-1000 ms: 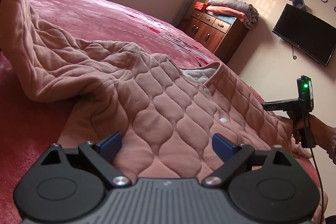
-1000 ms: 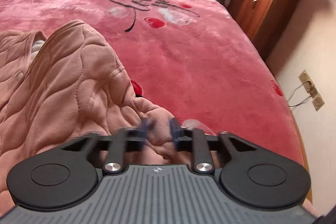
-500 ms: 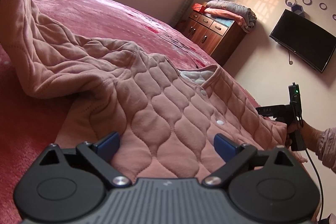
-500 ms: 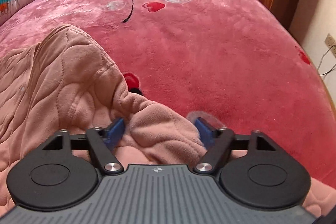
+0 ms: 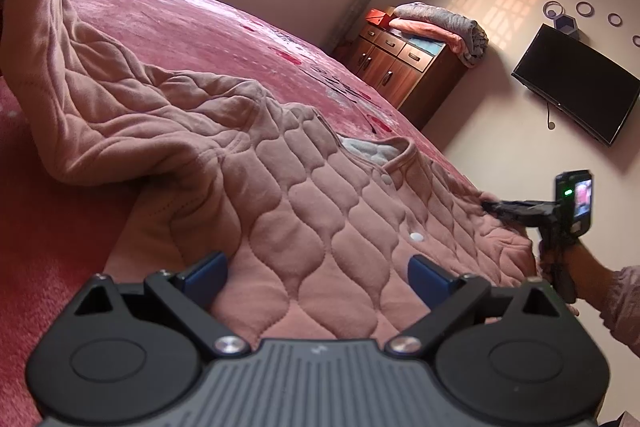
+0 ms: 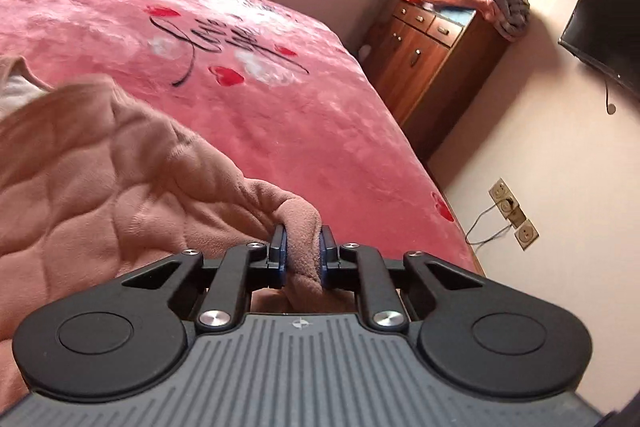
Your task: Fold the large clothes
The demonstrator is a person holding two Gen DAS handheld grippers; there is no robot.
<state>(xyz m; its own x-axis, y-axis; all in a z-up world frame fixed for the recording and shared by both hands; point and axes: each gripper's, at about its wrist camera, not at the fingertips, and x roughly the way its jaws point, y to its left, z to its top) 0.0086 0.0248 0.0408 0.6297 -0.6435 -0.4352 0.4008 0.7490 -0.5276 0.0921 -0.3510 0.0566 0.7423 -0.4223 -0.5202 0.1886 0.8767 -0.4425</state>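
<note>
A large pink quilted garment with white snap buttons lies spread on the red bed cover, one sleeve trailing up to the far left. My left gripper hovers at the near hem, open, its blue pads wide apart with cloth lying between them untouched. My right gripper is closing, and its pads pinch a bunched fold of the garment at its right edge. In the left wrist view the right gripper bites the cloth's edge, held by a hand.
The bed cover with heart prints stretches away beyond the garment, its right edge dropping to the floor. A wooden dresser with folded blankets stands by the far wall. A TV and wall sockets are on the right wall.
The right gripper's jaws, wide around the pink fold half a second ago, have shut on it, and its view has swung toward the dresser. The left gripper stays put.
</note>
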